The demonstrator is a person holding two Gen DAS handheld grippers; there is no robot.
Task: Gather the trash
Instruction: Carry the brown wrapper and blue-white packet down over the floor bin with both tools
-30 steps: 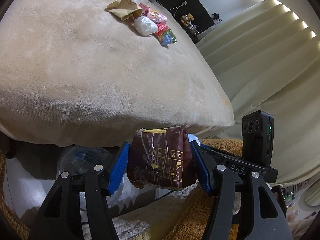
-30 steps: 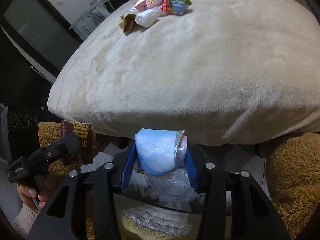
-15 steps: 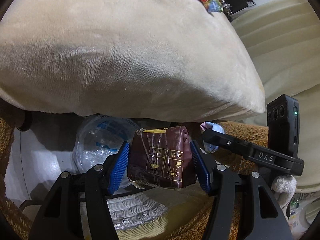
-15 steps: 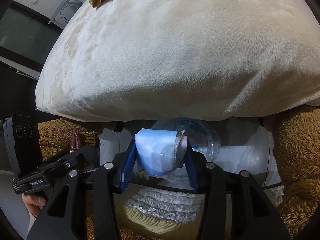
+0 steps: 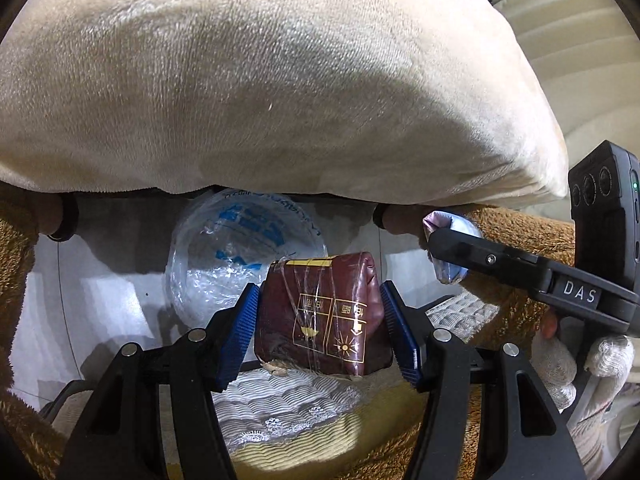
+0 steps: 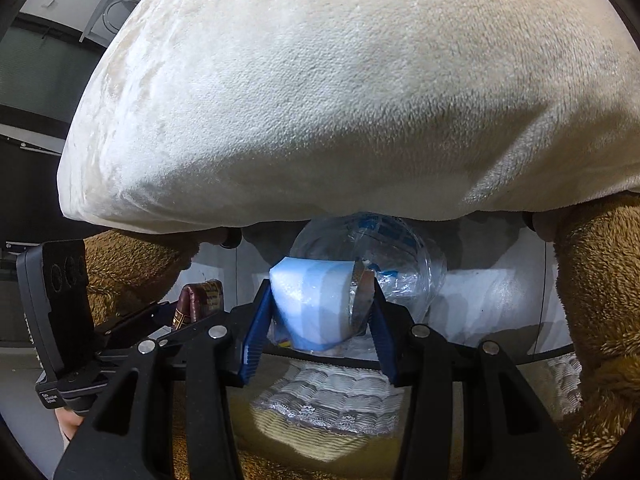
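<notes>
Nearest the lens, the left gripper (image 5: 320,324) is clamped on a dark red packet (image 5: 326,312), its blue pads pressing both sides; the packet stands roughly upright between them. Beside it, the right gripper (image 6: 320,312) is clamped on a pale blue and white wrapper (image 6: 316,300), crumpled clear film trailing at its right side. Both point steeply down over a quilted white cloth (image 5: 280,396) and a brown fleece (image 5: 516,232). Just beyond the fingertips, on the pale floor, sits a clear plastic bag (image 5: 240,256) with blue print, its mouth partly under the overhanging edge of a cream plush bed cover (image 5: 280,80). The bag lies ahead of and below both loads, slightly left of the red packet and slightly right of the blue wrapper; neither hand looks clearly nearer. Judged from this, dropping each piece in calls for a short forward reach.
</notes>
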